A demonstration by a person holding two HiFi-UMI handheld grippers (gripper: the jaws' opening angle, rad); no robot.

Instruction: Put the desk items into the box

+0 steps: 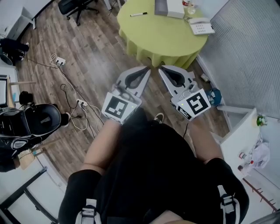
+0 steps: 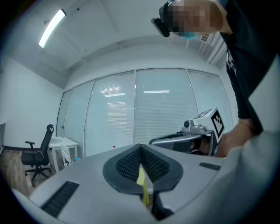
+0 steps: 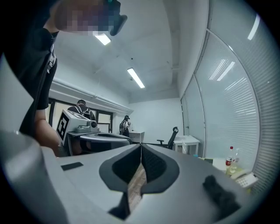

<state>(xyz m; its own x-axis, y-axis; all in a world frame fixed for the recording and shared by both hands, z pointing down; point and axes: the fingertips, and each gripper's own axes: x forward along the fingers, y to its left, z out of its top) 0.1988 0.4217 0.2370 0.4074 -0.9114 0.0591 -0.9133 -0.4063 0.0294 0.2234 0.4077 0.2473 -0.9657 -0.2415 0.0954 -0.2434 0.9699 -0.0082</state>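
A round green table (image 1: pixel 162 37) stands ahead at the top of the head view. On it lie a black pen (image 1: pixel 138 14), a grey and white box (image 1: pixel 169 8), a white desk phone (image 1: pixel 201 27) and a small bottle (image 1: pixel 189 5). Both grippers hover over the wooden floor, short of the table's near edge. My left gripper (image 1: pixel 147 69) and right gripper (image 1: pixel 161 68) are side by side, both shut with nothing in them. In the left gripper view the pads (image 2: pixel 131 164) meet; in the right gripper view the bottle (image 3: pixel 229 158) and phone (image 3: pixel 243 178) show at the right.
Cables and a power strip (image 1: pixel 59 61) trail over the floor at left, beside a black bag (image 1: pixel 39 120). An office chair (image 1: pixel 78 6) stands at the far left. A grey partition (image 1: pixel 249 52) and a white desk (image 1: pixel 243 138) close the right side.
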